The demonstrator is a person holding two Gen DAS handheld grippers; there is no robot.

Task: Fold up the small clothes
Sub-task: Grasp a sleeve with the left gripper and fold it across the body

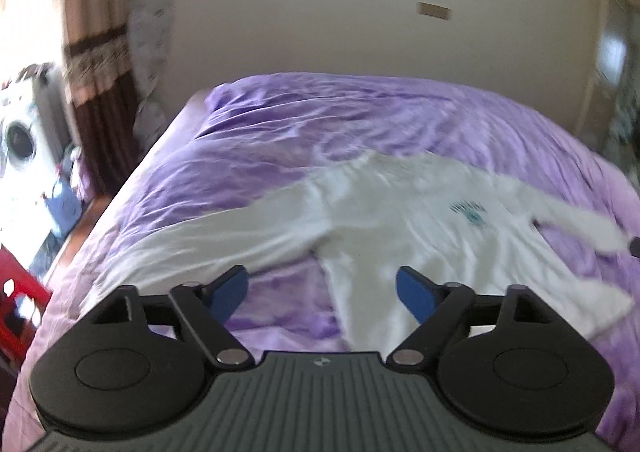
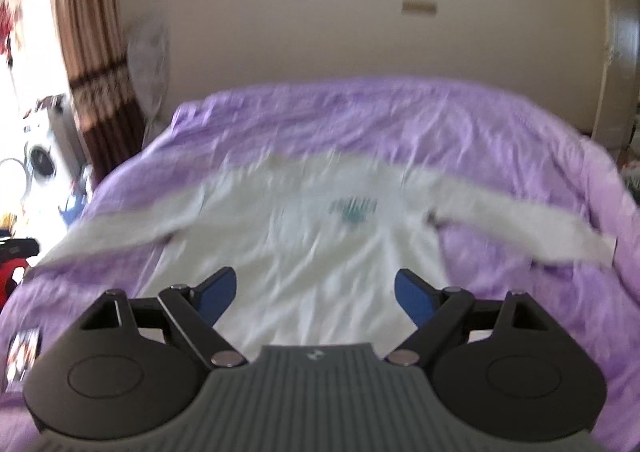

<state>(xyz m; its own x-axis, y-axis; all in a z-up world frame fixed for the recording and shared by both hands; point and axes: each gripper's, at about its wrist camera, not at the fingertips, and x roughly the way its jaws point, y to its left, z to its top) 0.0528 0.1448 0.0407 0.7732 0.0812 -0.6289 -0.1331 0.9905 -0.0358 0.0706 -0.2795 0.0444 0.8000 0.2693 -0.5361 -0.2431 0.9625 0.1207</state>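
- Left sleeve (image 1: 188,236): it runs out from the shirt toward the left edge of the bed (image 1: 168,180), flat on the purple cover. In the left wrist view it lies just ahead of the left hand-held gripper (image 1: 322,292) and a little to its left, so this arm looks the nearer one for it.
- Left hand-held gripper: released, blue pads spread wide, nothing between them. It hangs above the cover where the shirt's lower left side begins, not touching cloth.
- Shirt (image 2: 304,252): a white long-sleeved top, spread front up on the bed, a small green print on the chest. The collar lies at the far side and the hem nearest the cameras, so the body's long axis runs away from both hands, while the sleeves stretch crosswise, left to right.
- Right hand-held gripper (image 2: 316,292): also released, pads wide apart and empty. It is over the lower middle of the shirt, pointing down along the body toward the collar.
- Right sleeve (image 2: 520,220): it angles out toward the right edge of the bed, well to the right of the right hand-held gripper and ahead of it. My judgement is that this arm is the nearer one, and that a sleeve fold inward comes first.
- Both views are blurred, so fine creases and cuff edges cannot be told.
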